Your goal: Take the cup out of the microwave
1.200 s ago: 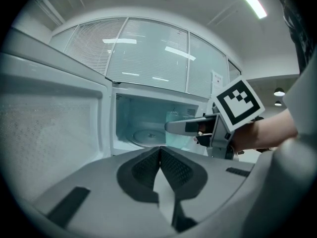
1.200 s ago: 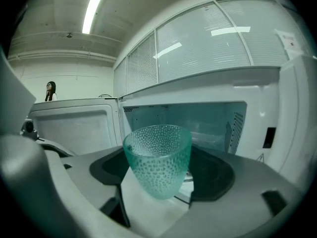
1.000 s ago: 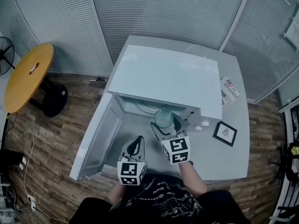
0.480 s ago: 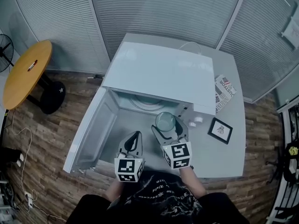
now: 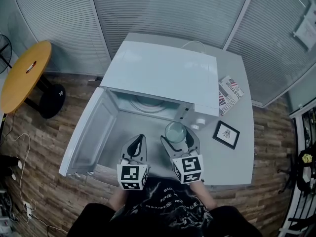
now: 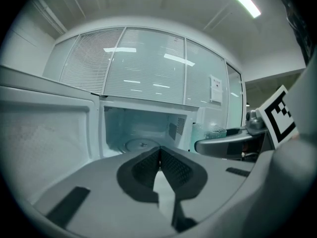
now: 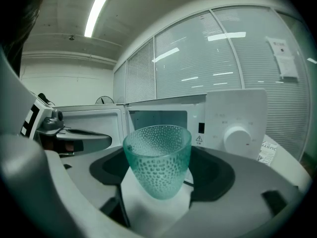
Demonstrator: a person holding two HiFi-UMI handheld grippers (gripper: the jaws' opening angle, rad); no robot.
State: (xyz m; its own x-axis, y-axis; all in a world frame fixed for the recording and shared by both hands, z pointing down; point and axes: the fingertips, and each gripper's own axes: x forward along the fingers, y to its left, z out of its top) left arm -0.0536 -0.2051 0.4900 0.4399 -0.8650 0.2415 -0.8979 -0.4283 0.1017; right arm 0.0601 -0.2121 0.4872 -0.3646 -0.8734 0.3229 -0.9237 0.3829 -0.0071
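A green dimpled glass cup (image 7: 158,157) sits between the jaws of my right gripper (image 7: 161,175), which is shut on it. In the head view the cup (image 5: 175,131) hangs just outside the open front of the white microwave (image 5: 163,75), held by the right gripper (image 5: 177,139). The left gripper (image 5: 137,147) is beside it, to the left, in front of the cavity, and its pads (image 6: 159,165) meet with nothing between them. The microwave's cavity with its round turntable (image 6: 141,144) holds nothing else. The door (image 5: 86,135) swings wide to the left.
The microwave stands on a grey table (image 5: 239,132). A newspaper (image 5: 228,95) and a small black framed picture (image 5: 225,134) lie right of it. A round orange table (image 5: 22,75) stands at far left on the wood floor. Blinds cover the glass walls behind.
My right gripper has pulled back toward me with the cup, which has come out of the cavity to in front of the opening. The left gripper has drawn back a little too.
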